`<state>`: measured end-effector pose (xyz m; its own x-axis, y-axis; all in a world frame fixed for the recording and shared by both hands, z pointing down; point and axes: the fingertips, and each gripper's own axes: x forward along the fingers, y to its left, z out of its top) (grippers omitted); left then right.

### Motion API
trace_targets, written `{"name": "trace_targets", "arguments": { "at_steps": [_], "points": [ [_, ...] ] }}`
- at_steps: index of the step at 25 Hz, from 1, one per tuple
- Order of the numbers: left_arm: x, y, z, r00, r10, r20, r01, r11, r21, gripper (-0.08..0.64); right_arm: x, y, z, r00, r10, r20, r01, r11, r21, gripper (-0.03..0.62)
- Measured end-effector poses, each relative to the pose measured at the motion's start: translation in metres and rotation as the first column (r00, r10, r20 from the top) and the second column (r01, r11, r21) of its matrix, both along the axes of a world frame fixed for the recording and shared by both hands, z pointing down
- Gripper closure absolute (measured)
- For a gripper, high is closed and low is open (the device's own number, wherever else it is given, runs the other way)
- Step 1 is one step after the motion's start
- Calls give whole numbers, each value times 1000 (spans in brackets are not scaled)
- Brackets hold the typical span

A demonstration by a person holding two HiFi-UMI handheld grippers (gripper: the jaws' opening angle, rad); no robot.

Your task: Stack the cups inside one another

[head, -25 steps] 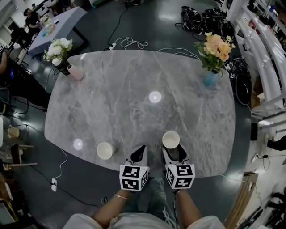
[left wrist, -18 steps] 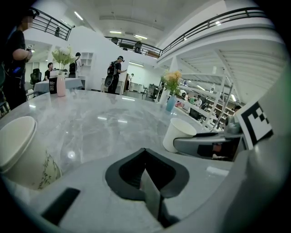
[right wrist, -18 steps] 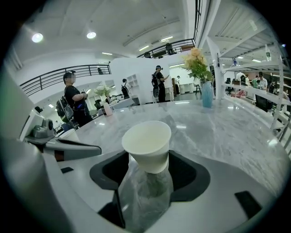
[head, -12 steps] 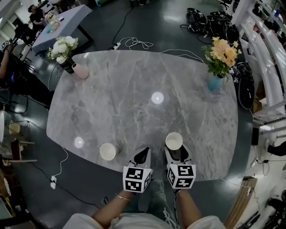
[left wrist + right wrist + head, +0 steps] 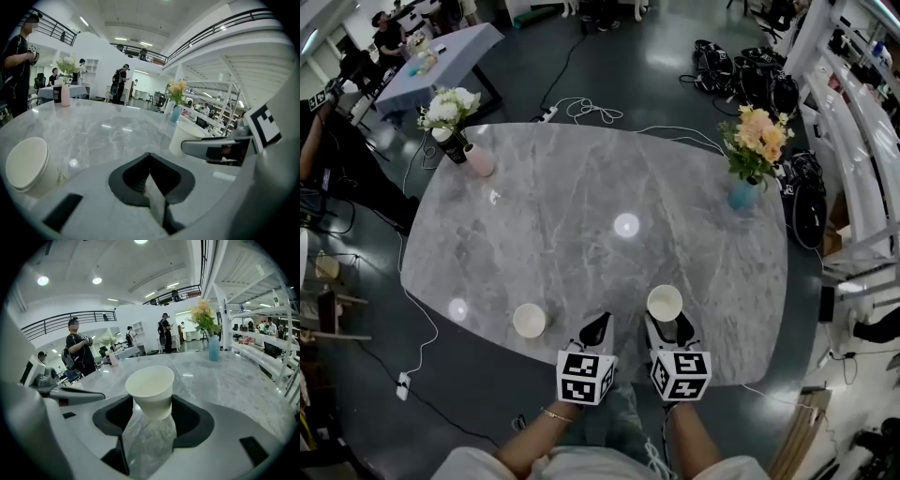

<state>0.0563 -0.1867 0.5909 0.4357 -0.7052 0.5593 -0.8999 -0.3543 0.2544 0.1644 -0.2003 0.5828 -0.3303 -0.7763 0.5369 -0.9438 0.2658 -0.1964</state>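
Currently the right gripper (image 5: 667, 321) has its jaws wide and gripping a cup (image 5: 665, 302); in the right gripper view the pads sit against the cup's (image 5: 150, 386) lower sides; the cup is upright, mouth up, white inside; can't tell whether its base touches the counter (image 5: 581, 206).

Left gripper (image 5: 598, 324) sits just beside the right one, over the near edge of the counter; its jaws are closed together with nothing between them, as the left gripper view (image 5: 150, 160) shows.

Second cup (image 5: 530, 320) stands upright on the counter, left of the left gripper and near the near edge; not touching the jaws; in the left gripper view it shows at the left border (image 5: 28, 165); the cups are apart, with the left gripper's tip between them; nothing stacked yet.

Far left corner: white flowers in a dark vase (image 5: 450, 141), with a pink vase (image 5: 479, 160) just beside it; far right: orange flowers in a blue vase (image 5: 742, 193).
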Motion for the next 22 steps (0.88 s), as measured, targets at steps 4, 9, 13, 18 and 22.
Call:
{"name": "trace_targets", "arguments": {
  "at_steps": [4,9,13,18,22],
  "points": [
    [-4,1,-11,1000,-20,-6,20,1000,17,565,-1,3,-13,1000,-10,-1,10,1000,15,360],
    [-14,-2,-19,998,-64,-11,64,998,27,565,-7,3,-28,999,-37,-4,37,999,37,360],
    [-24,-4,-29,994,-109,-25,110,993,47,565,-15,4,-40,998,-68,-3,68,996,56,360],
    [-39,-2,-44,986,-162,-34,164,984,72,565,-31,6,-50,994,-113,9,112,992,65,360],
    [-54,6,-55,976,-212,-38,215,972,95,565,-49,7,-60,986,-168,17,166,982,84,360]
  ]
}}
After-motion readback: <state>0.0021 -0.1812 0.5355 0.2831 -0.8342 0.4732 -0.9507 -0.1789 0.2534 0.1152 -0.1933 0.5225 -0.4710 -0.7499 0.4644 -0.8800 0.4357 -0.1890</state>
